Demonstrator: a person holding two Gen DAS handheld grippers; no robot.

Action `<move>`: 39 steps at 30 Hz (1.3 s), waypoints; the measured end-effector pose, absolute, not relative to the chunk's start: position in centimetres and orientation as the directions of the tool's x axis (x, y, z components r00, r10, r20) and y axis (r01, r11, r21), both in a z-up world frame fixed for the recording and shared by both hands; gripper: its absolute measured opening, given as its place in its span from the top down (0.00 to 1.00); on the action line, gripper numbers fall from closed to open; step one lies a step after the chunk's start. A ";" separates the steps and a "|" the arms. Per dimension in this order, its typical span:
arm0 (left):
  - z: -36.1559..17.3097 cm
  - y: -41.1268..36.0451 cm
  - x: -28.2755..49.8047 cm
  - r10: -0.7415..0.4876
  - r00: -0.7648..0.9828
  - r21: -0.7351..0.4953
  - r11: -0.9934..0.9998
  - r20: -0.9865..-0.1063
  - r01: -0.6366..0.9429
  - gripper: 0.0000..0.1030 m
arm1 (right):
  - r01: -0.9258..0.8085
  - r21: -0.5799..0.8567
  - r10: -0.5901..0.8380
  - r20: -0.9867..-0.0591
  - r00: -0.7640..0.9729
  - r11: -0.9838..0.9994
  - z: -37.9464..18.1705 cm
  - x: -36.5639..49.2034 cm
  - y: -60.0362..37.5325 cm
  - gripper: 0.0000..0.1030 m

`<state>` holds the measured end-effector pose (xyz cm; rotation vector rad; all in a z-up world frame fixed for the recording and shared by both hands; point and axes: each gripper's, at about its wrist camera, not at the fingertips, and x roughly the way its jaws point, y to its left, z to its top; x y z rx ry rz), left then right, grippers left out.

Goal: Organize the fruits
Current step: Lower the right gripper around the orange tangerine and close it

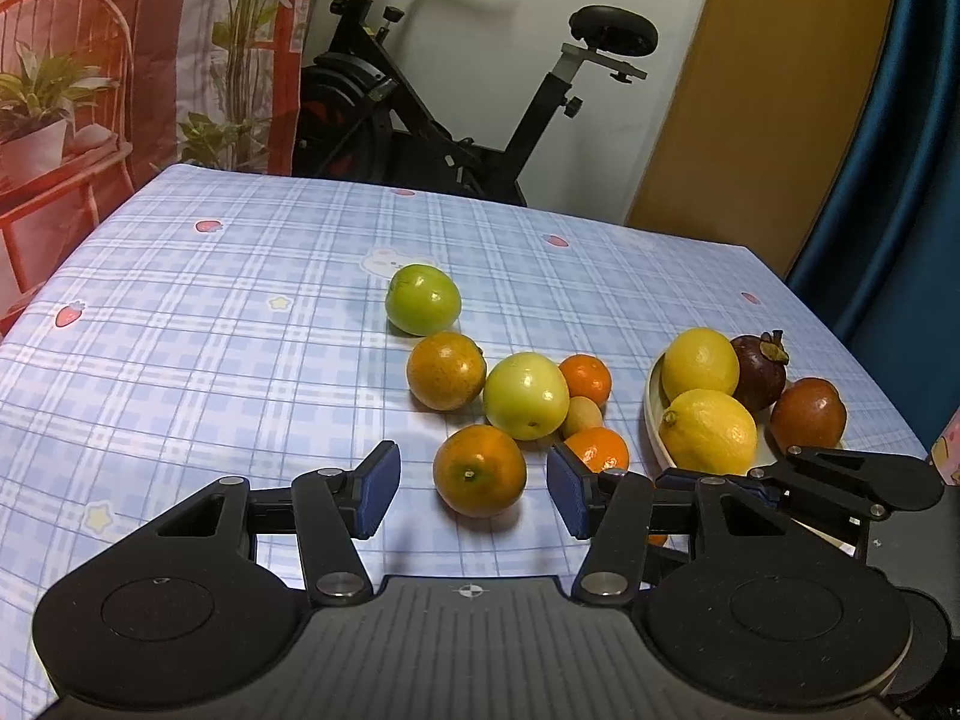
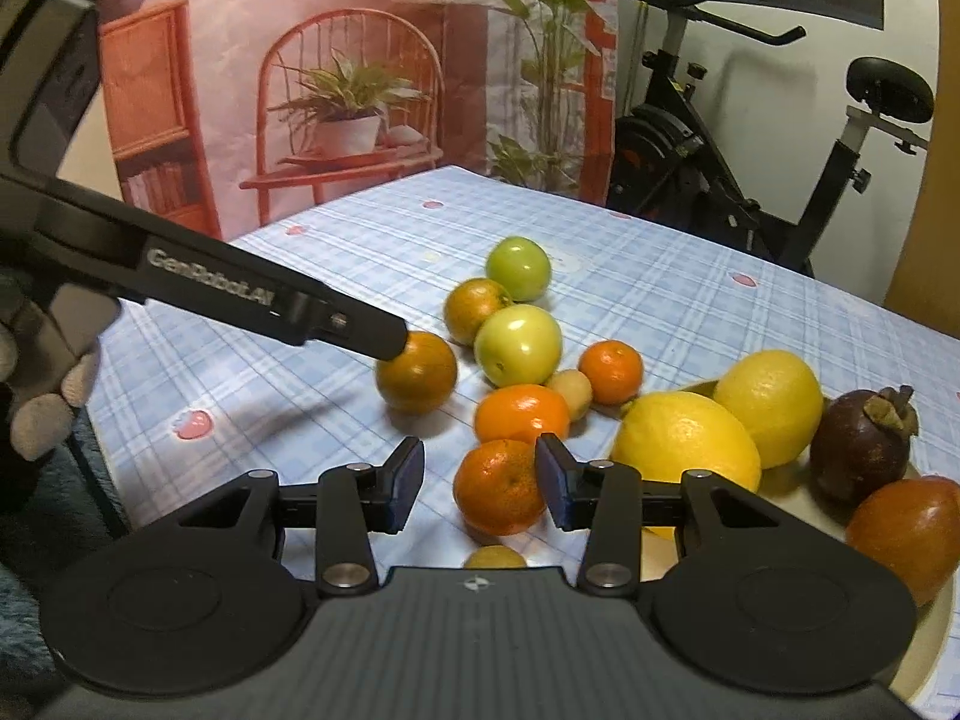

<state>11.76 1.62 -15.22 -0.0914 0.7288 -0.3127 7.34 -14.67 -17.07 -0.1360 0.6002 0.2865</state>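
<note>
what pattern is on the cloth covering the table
Light blue and white plaid tablecloth dotted with small pink strawberries, clearest in the left wrist view.

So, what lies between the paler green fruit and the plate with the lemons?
In the left wrist view, three small fruits lie there: a mandarin, a tan fruit and a second mandarin nearest the camera.

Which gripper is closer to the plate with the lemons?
Right. The right gripper sits beside the plate, at a small orange; the left gripper is farther off, around a greenish orange.
</note>
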 end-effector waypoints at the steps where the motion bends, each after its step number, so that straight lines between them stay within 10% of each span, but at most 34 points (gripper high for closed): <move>1: -15.2 1.6 11.8 -0.313 0.701 -0.190 0.949 -0.641 0.250 0.45 | -0.309 -0.042 0.231 -0.572 0.787 0.950 -17.0 7.3 -14.6 0.57; 39: -17.2 -1.0 11.7 -0.410 0.571 -0.223 0.902 -0.711 0.370 0.43 | -0.381 -0.072 0.276 -0.566 0.777 0.922 -17.2 6.3 -13.5 0.56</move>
